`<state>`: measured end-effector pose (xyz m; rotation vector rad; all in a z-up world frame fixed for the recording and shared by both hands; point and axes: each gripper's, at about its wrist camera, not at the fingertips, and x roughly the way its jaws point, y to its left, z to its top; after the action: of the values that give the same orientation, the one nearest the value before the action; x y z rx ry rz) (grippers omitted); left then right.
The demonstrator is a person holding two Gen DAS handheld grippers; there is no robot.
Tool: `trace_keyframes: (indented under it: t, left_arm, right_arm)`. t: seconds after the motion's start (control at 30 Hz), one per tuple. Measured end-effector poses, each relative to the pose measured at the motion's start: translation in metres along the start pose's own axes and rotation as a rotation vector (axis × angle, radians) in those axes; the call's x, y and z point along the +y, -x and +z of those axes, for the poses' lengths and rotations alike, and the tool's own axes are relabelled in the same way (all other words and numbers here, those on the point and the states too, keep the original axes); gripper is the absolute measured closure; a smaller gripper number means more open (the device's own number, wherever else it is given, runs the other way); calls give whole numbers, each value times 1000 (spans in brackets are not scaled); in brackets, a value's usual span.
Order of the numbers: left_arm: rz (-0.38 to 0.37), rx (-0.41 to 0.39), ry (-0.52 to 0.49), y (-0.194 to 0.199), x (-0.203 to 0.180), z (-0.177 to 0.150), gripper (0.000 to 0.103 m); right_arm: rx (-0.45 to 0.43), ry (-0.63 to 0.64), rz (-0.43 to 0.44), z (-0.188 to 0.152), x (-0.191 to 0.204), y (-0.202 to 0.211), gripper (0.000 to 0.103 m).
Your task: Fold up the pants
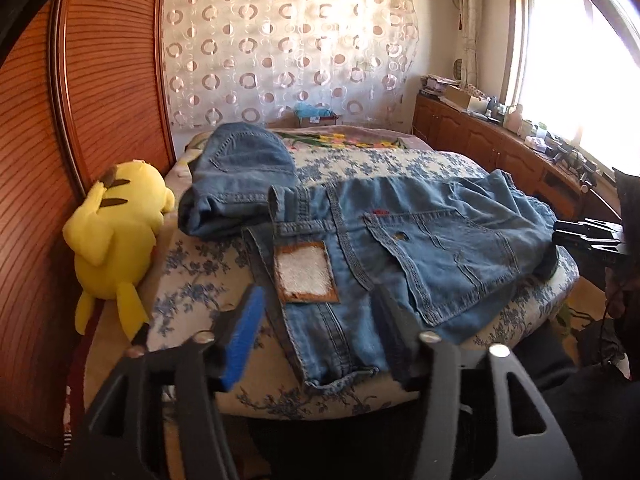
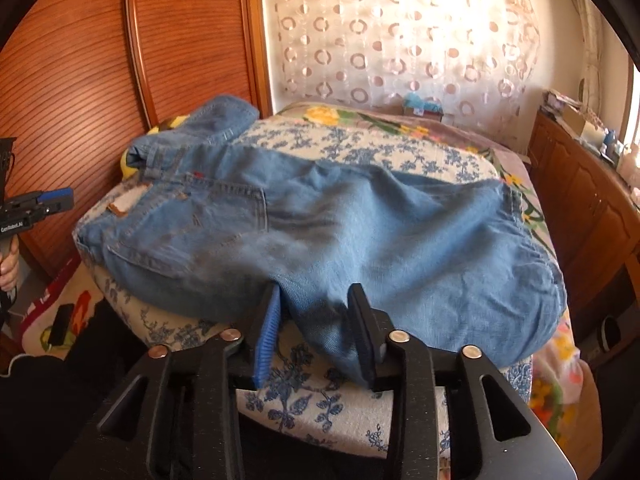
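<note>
Pants (image 1: 400,232) lie folded across the bed's (image 1: 200,280) near edge; left hand-held gripper (image 1: 320,320) spread over the waistband, right hand-held gripper (image 2: 316,320) spread around a loose fold, apparently released.

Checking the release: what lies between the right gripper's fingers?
In the right wrist view, a fold of the jeans lies between the right gripper fingers, unpinched.

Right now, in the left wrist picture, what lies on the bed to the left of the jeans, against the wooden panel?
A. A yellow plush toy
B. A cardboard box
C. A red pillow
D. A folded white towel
A: a yellow plush toy lies at the left edge of the bed, beside the jeans and against the wooden panel.
</note>
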<state>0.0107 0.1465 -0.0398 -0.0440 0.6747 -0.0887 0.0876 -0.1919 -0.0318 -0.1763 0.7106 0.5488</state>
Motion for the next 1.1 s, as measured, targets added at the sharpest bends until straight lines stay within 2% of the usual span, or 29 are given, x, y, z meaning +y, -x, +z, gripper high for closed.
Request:
trace_keyframes:
  t: [0.1,0.27,0.33,0.5,0.6,0.67,0.87,0.9,1.0,1.03,1.1]
  left_arm:
    - [-8,-6,7,-7,4,10,37]
    - [-9,-4,-10,-35,4,24,37]
    - [-17,10,-8,-50,5,29,37]
    - [-15,49,-1,-91,12,40,37]
    - [11,72,13,-108,19,42,43]
    - [0,82,28,-120,25,47,44]
    - [-22,127,31,-148,32,54,50]
    - [-32,142,26,-153,33,54,55]
    - [-45,177,24,-158,32,51,84]
    - [-47,169,5,-153,29,49,90]
    - [-59,132,-9,-137,23,49,94]
  right_arm:
    - [-29,-7,9,4,3,0,52]
    - [-53,-11,18,11,12,-20,44]
    - [-65,-13,9,9,13,-31,43]
    - [-18,-53,2,-1,5,-65,42]
    - [9,-66,4,-10,2,-76,38]
    - [19,-68,11,-16,1,-82,37]
    - [-19,-46,-13,-23,6,-82,33]
    - [-23,-44,-15,-23,6,-82,33]
    - [-32,-47,-11,-24,6,-82,32]
    - [-35,-47,-9,-24,5,-82,32]
    - [-41,-49,-2,-25,3,-80,32]
